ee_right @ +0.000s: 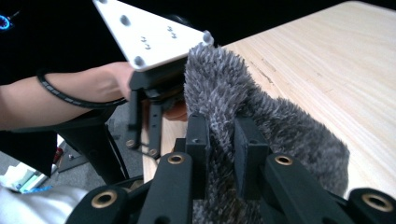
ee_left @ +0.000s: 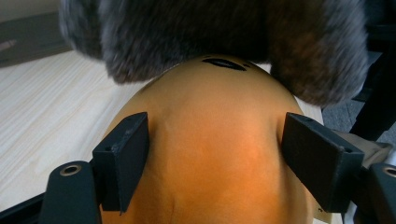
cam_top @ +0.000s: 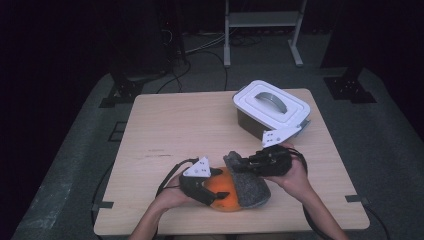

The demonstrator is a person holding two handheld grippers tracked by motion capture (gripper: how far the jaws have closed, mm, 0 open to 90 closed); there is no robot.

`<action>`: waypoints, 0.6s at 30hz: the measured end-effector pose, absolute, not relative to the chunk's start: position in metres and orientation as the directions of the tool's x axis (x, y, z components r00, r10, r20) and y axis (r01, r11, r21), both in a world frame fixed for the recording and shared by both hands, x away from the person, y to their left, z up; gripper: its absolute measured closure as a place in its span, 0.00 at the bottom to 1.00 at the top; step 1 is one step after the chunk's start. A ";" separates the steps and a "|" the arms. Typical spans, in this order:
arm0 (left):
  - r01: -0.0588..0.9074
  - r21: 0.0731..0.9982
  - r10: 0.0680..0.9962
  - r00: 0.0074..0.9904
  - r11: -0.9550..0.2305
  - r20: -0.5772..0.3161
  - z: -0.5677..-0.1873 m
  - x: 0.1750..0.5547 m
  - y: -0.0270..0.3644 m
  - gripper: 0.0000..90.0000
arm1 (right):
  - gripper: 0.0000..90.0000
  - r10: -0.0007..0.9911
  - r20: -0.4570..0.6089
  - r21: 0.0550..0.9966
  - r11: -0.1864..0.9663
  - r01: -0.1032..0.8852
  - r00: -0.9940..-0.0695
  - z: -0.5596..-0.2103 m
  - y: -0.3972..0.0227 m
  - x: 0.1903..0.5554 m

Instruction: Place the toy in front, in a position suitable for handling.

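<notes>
A soft orange body [cam_top: 226, 196] lies near the table's front edge, half under a grey furry cover [cam_top: 252, 189]. My left gripper [cam_top: 212, 192] comes in from the left. In the left gripper view its pads [ee_left: 125, 156] sit against both sides of the orange body [ee_left: 215, 116], with the grey fur [ee_left: 224, 32] draped over the far end. My right gripper [cam_top: 245, 164] reaches in from the right above the cover. The right gripper view shows that gripper [ee_right: 222, 140] shut on a raised fold of the fur [ee_right: 285, 130].
A white lidded box [cam_top: 270, 106] with a grey handle stands at the back right of the wooden table [cam_top: 170, 125]. The left gripper's white plate [ee_right: 149, 37] and the hand [ee_right: 70, 98] holding it are close behind the fur. Dark stands and cables lie beyond the table.
</notes>
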State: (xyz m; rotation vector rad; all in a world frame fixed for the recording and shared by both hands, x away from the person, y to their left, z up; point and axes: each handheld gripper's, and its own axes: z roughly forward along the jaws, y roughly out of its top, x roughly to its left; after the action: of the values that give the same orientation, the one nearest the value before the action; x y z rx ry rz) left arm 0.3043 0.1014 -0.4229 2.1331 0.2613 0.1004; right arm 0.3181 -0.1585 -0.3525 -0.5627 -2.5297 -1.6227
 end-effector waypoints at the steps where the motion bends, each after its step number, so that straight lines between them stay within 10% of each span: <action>1: 0.149 0.839 0.226 0.974 -0.524 -0.032 -0.422 0.304 0.103 0.26 | 0.86 0.258 0.280 0.857 0.366 0.362 -0.925 -0.356 -0.156 0.321; 15: 0.117 0.890 0.225 0.974 -0.440 -0.017 -0.384 0.305 0.137 0.28 | 0.76 0.250 0.311 0.783 0.479 0.397 -0.917 -0.394 -0.125 0.324; 18: 0.085 0.902 0.237 0.971 -0.422 0.019 -0.381 0.303 0.138 0.53 | 0.76 0.246 0.298 0.787 0.483 0.383 -0.922 -0.394 -0.124 0.321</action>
State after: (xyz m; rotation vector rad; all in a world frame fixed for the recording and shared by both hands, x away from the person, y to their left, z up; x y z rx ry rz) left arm 0.3027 0.1377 -0.3806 2.0069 0.2291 0.1712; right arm 0.3206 -0.1242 -0.3940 -0.5504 -2.5783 -1.4242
